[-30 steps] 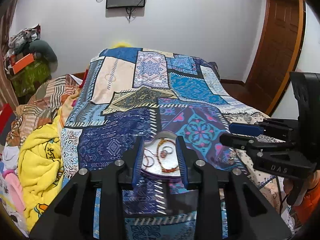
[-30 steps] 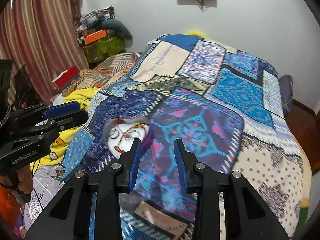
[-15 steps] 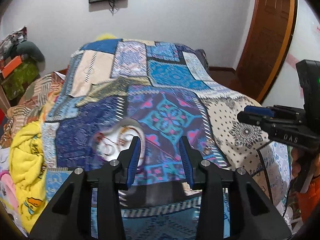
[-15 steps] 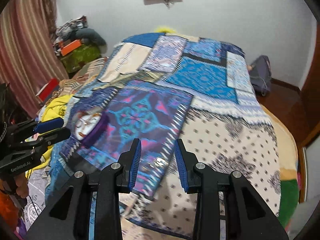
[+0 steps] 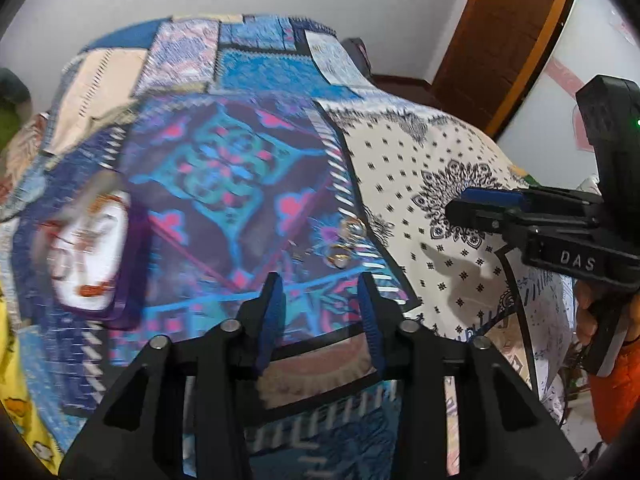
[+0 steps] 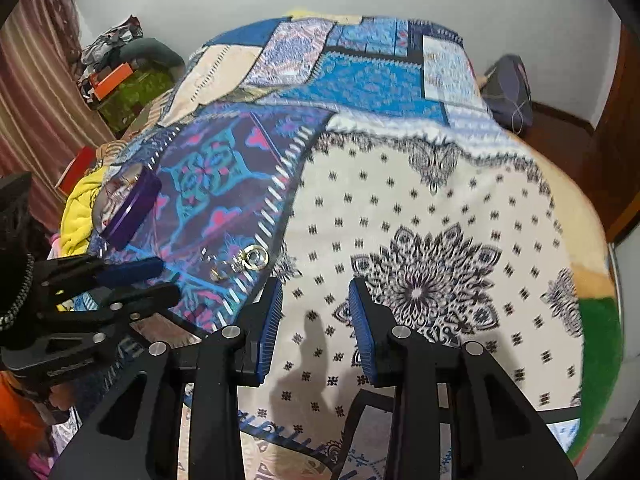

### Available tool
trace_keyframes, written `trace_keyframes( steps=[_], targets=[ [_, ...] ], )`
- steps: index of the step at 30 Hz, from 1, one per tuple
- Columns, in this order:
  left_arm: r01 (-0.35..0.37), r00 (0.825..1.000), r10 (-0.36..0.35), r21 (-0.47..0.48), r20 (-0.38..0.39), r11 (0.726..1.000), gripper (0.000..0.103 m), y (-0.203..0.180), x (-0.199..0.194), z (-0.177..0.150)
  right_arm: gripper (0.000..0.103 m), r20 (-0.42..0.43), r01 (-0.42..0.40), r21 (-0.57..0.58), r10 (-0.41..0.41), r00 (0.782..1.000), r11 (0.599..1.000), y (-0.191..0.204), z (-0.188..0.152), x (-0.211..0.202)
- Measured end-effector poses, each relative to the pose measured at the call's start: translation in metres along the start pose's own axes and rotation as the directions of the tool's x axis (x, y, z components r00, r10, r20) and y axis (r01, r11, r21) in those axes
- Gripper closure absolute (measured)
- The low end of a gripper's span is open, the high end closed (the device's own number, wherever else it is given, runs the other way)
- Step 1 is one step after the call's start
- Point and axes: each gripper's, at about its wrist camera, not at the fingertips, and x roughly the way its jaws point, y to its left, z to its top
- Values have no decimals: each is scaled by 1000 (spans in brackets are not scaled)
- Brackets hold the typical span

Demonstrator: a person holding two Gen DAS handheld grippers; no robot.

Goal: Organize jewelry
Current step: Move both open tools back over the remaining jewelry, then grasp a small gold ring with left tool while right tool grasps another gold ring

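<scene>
Here both grippers are hanging spread and carrying nothing: the left gripper [image 5: 320, 284] is hovering just short of the loose rings [image 5: 343, 246] on the patchwork bedspread [image 5: 424, 152], the right gripper [image 6: 316, 292] is hovering over the white patch just beside the same rings [image 6: 252, 259]. Judging by how things lie, the sorting is only partly along: the purple-rimmed tray [image 5: 92, 252] is sitting well apart to the left, already holding some pieces (a beaded strand, perhaps), while these rings are lying outside it. Motion blur is smearing the tray's contents; the ring count is unclear, and nearer bedspread is disappearing behind the gripper bodies.
</scene>
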Motion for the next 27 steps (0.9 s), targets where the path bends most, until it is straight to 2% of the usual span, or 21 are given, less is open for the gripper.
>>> trace_keyframes(
  steps=[2,9,10,11,12,15,21,27],
  targets=[
    [31,999,-31,-5,-33,1000,77,-3,13,1,72,-16,-7,-2,7,1000,1000,-2,-2,5],
    [16,999,-15,13,-37,1000,79,-9,36,9,72,-37,-36,-16,35,999,999,0,-1,14],
    [7,999,-7,14,-34,1000,81,-9,39,10,72,-36,-42,-16,42,998,999,0,-1,15],
    [-9,1000,9,11,-29,1000,89,-9,40,11,72,-37,-48,-16,47,998,999,1,0,17],
    [-22,999,22,8,-27,1000,92,-8,41,12,72,-38,-54,-15,53,998,998,1,0,18],
    [-24,1000,24,6,-19,1000,95,-6,40,12,72,-48,-73,-11,73,996,997,4,1,24],
    [-28,1000,27,-29,-4,999,95,5,28,5,72,-66,-156,-52,153,986,986,27,-3,32],
    [-65,998,66,-52,17,997,95,22,9,-8,72,-80,-162,-110,154,985,981,50,3,44]
  ],
)
